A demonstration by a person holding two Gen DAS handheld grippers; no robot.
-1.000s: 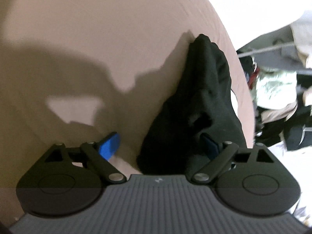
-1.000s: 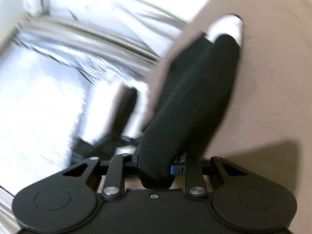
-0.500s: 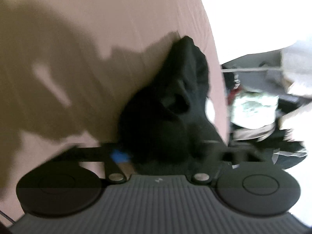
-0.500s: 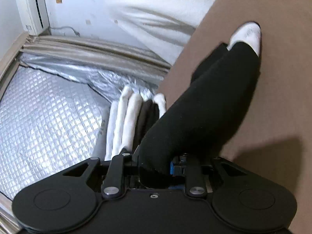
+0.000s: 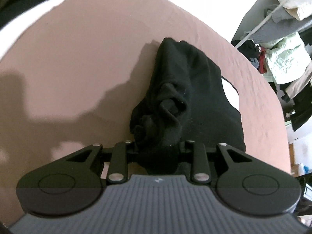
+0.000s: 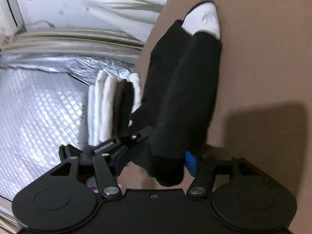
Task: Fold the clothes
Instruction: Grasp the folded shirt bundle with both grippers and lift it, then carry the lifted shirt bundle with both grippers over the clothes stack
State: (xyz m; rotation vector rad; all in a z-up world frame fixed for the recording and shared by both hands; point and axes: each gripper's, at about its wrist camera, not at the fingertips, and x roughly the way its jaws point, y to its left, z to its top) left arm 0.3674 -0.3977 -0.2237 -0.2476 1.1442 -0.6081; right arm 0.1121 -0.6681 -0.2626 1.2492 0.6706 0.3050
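Black sock point(image 5: 187, 89) is bunching between the left gripper point(image 5: 158, 148), whose narrowed jaws are clamping its near end. Right gripper point(image 6: 165, 156) jaws are opening around the sock's other end, lying on the brown table point(image 5: 78, 48) beside a white sock point(image 6: 206, 19).

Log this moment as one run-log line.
left gripper: shut on black sock | right gripper: opening, sock end between jaws | surface: brown table

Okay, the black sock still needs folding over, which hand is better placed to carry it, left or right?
Left, probably. The left gripper is clamped on the bunched end of the black sock. The right gripper is opening, its blue pad beside the sock's other end, so it looks to be letting go.
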